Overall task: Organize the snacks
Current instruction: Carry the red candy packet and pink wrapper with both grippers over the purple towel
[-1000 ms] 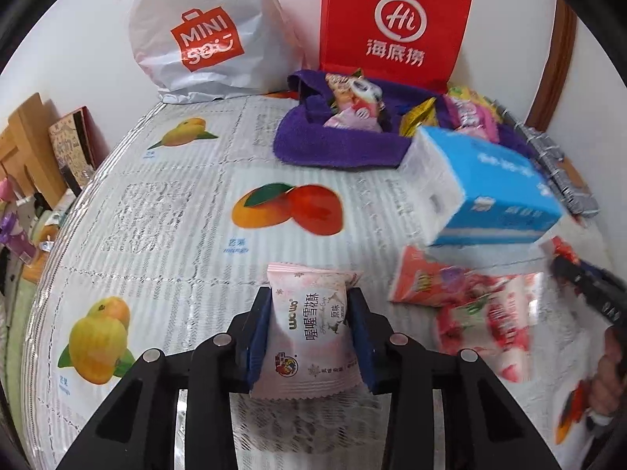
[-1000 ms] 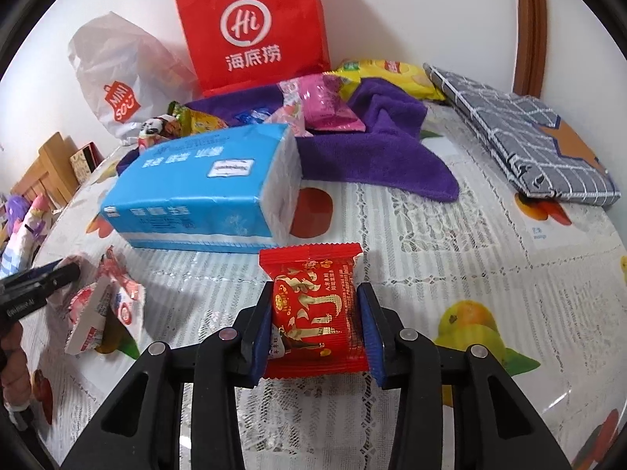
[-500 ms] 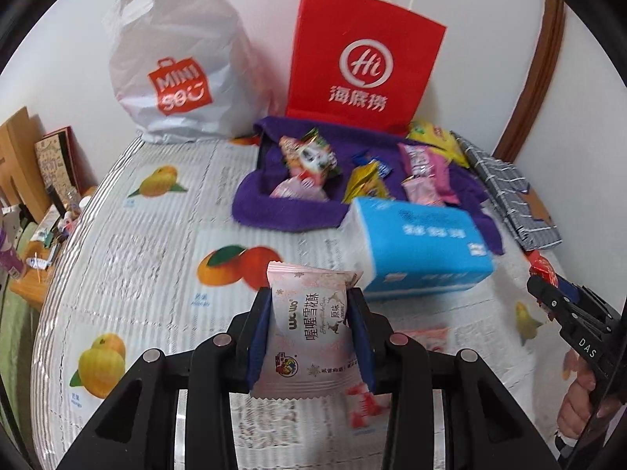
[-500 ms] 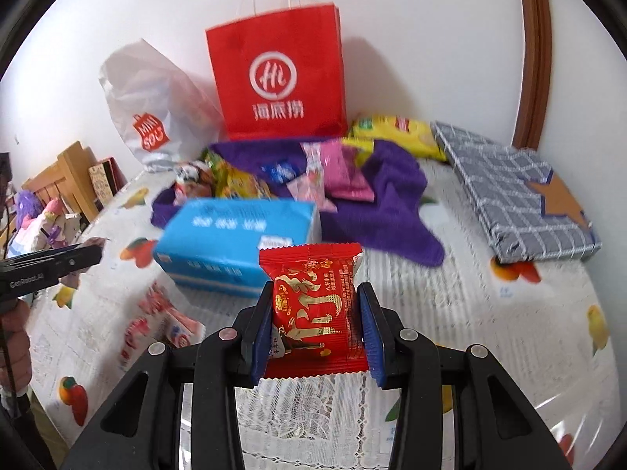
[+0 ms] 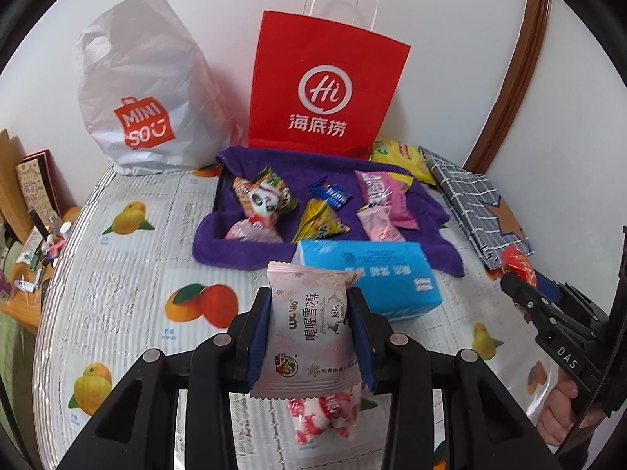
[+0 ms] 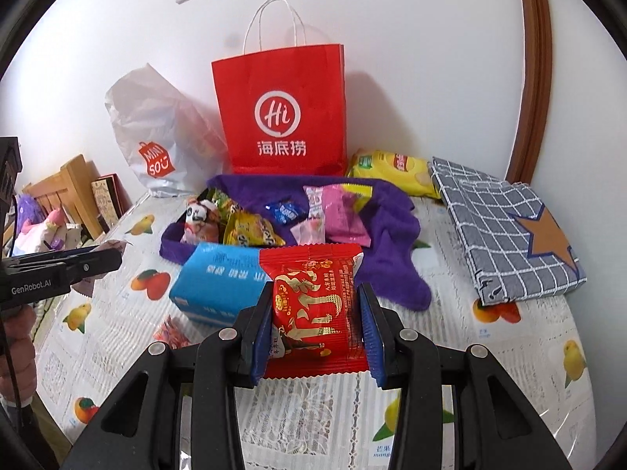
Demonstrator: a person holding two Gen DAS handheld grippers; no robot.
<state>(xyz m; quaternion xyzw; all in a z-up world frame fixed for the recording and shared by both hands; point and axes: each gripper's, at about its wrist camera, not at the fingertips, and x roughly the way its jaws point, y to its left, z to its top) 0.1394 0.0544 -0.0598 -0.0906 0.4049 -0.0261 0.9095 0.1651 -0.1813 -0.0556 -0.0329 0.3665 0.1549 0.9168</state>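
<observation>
1. While my left gripper (image 5: 309, 337) clamps the pink snack packet (image 5: 311, 329) at lower centre, it stays clear of the table (image 5: 117, 274).
2. My right gripper (image 6: 315, 337) pinches the red snack packet (image 6: 313, 305), likely bound for the purple towel (image 6: 392, 243) above.

A pale pink snack packet with dark lettering (image 5: 311, 325) sits low in the frame; a red foil packet with gold print (image 6: 313, 309) likewise. Upper centre stands a red paper bag with white logo (image 5: 325, 86); below it lie a purple towel (image 5: 243, 250) and a bright blue tissue pack (image 5: 376, 278).
</observation>
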